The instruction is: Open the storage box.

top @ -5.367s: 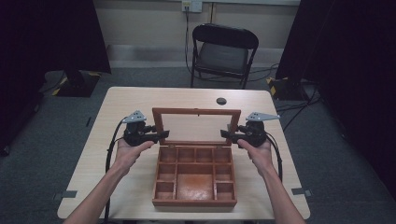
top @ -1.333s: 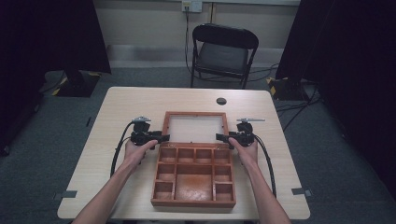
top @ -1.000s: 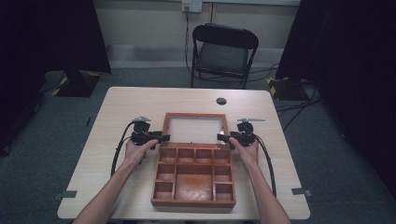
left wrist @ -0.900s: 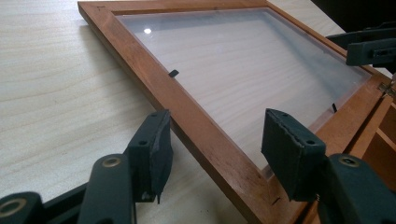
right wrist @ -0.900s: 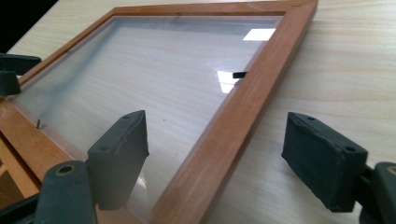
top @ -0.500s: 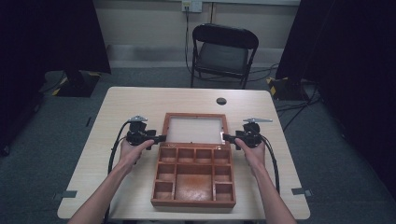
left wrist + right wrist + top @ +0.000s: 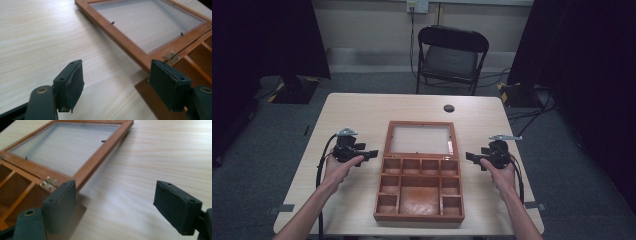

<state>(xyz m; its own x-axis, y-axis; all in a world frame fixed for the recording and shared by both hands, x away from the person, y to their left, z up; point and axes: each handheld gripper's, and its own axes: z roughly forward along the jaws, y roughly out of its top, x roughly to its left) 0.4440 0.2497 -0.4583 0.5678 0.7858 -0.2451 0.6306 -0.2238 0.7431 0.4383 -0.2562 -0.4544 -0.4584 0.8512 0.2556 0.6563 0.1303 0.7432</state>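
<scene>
Table (image 7: pixel 362 115) bears opened wooden box (image 7: pixel 419 187) — both grippers gape, empty.

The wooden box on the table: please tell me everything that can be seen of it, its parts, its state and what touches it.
The wooden box is reddish-brown and lies open near the middle of the light wooden table. Its base holds one large middle compartment with small ones around it, all looking empty. The lid, a wooden frame around a clear pane, lies folded back flat on the table, joined by small metal hinges. Nothing grips it: the left gripper and right gripper are open, one on each side, apart from it.
</scene>
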